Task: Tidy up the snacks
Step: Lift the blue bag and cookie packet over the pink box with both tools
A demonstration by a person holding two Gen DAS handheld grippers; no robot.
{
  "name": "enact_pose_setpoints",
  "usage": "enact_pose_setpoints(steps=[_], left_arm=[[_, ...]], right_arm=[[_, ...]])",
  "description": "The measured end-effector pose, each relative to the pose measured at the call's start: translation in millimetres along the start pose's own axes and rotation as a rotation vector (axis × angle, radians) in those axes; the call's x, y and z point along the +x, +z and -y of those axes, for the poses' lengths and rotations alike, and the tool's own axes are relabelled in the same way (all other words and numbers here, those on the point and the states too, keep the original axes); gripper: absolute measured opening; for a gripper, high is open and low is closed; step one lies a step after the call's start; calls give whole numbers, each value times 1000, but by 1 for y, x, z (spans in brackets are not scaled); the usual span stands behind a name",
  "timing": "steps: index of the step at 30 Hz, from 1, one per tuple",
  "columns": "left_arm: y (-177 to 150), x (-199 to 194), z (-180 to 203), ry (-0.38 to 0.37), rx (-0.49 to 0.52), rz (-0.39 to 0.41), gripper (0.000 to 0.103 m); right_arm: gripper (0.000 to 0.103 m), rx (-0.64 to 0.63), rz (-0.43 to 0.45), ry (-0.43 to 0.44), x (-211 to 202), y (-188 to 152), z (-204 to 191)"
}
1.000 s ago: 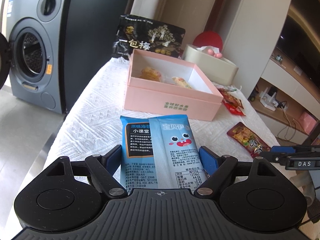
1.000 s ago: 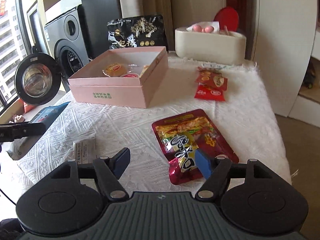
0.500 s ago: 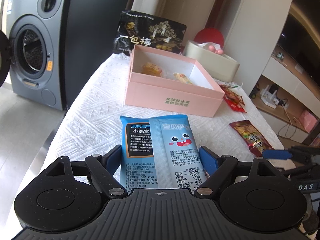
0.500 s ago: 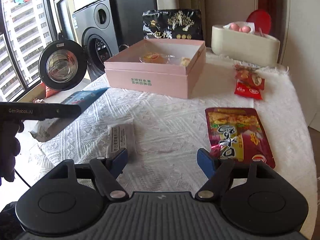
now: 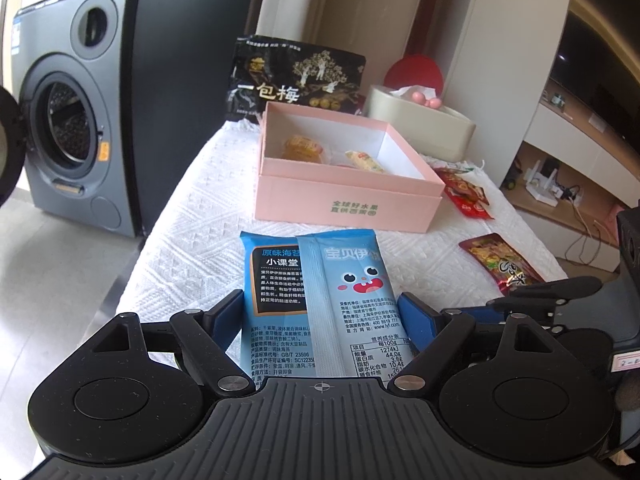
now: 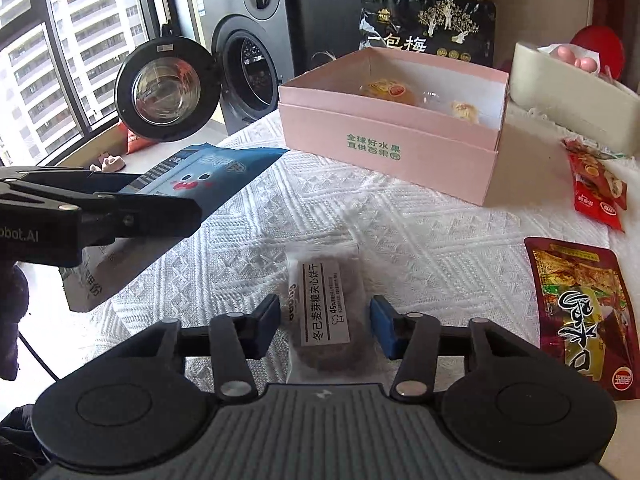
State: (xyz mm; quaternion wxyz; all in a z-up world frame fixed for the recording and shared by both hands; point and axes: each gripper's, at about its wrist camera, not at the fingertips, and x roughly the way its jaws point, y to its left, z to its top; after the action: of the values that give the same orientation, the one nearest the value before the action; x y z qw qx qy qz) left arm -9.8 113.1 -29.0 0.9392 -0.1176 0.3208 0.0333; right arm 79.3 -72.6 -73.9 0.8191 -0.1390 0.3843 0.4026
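Note:
My left gripper is shut on a blue seaweed snack packet and holds it above the white tablecloth, short of the open pink box. The box has a few wrapped snacks inside. In the right wrist view the packet shows at the left, in the left gripper. My right gripper is open, low over the cloth, with a clear-wrapped dark biscuit packet lying between its fingers, not gripped. The pink box stands beyond it.
A dark red snack pouch lies at the right, smaller red packets behind it. A black plum bag leans behind the box, beside a cream tissue holder. A washing machine with open door stands left of the table.
My right gripper has swung left from the red pouch to straddle the biscuit packet. My left gripper still holds the blue packet, raised slightly, with the view tilted.

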Motion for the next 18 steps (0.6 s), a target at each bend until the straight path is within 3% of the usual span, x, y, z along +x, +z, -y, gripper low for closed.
enact_pose_setpoints(steps=[3, 6, 11, 16, 18], left_arm=[[9, -10, 3, -24, 3, 30, 87], [41, -29, 10, -54, 54, 109, 87], [126, -38, 35, -82, 202, 321, 88], [179, 44, 26, -180, 80, 287, 91], [183, 104, 13, -158, 52, 147, 91]], right_arm=[[36, -6, 36, 9, -20, 1, 1], [36, 6, 115, 17, -54, 19, 10], [36, 26, 314, -28, -115, 94, 32], [36, 69, 410, -128, -123, 155, 58], [36, 74, 402, -151, -112, 167, 68]])
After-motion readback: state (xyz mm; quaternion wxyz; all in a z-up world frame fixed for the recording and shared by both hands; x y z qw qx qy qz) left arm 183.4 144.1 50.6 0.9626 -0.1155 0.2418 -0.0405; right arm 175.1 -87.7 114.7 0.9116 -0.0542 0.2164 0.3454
